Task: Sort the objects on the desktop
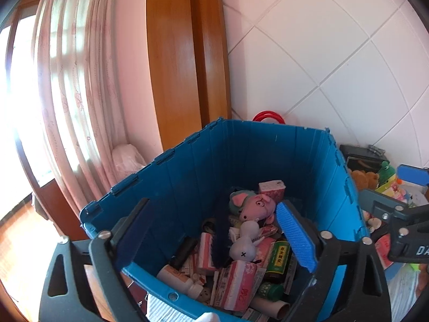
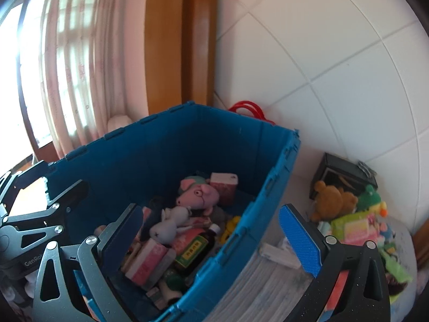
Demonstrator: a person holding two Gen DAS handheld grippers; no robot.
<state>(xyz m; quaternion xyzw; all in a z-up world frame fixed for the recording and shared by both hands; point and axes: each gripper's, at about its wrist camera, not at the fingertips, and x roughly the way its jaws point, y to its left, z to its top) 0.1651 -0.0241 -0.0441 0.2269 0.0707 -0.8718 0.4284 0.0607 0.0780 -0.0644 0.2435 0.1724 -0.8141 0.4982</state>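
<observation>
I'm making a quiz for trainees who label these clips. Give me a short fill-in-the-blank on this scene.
1. The pink pig plush lies inside the ____ crate.
2. The brown teddy bear sits ____ the crate.
3. Both the left gripper and the right gripper are ____.

Missing words: blue; outside; open

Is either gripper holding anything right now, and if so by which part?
Nothing is held: the left gripper and right gripper both stand open and empty at the blue bin.
</observation>
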